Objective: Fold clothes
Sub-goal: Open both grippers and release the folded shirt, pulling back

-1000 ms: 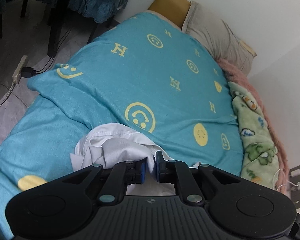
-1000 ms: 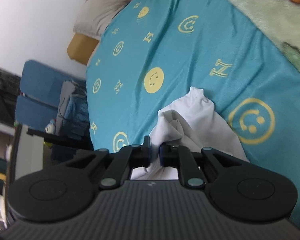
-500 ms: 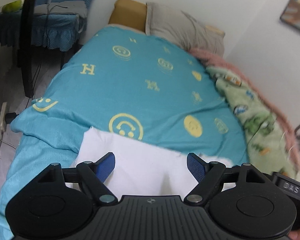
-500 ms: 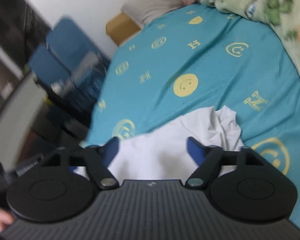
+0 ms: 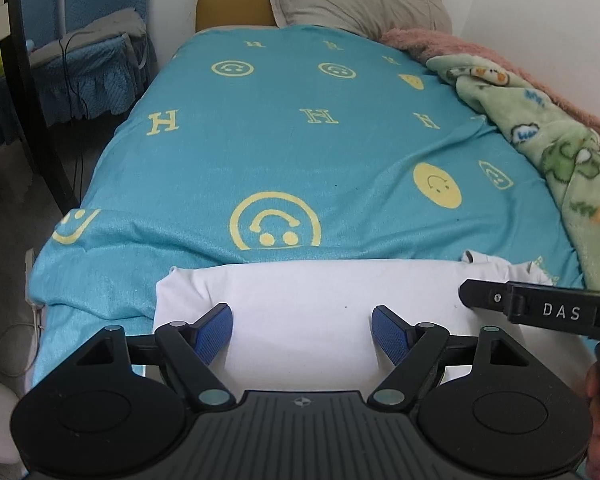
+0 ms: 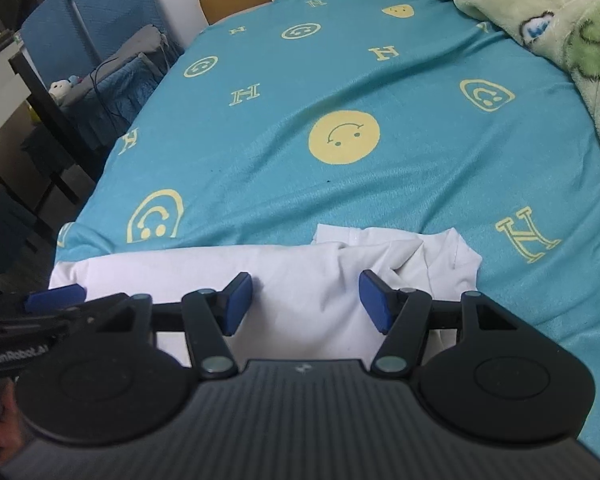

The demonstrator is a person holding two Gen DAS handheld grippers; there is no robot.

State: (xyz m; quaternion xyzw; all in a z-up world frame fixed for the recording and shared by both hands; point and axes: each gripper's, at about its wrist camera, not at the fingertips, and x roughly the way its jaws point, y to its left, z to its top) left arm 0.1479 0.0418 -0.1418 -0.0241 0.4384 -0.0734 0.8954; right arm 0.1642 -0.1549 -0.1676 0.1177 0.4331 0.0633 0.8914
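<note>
Garment (image 5: 312,308): white cloth lies spread flat along the near edge of the teal bedspread (image 5: 292,152), one end bunched, perhaps a sleeve. We hold our left gripper (image 5: 302,330) and right gripper (image 6: 306,300) just above it, fingers spread wide and grasping nothing, ready for any fold.

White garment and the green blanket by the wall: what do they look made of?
The white garment looks like thin, matte cotton-type knit: it lies flat with soft creases and a stitched hem. The green cartoon-print blanket looks like plush fleece, with a fuzzy, napped surface. Exact fibres cannot be told.
</note>
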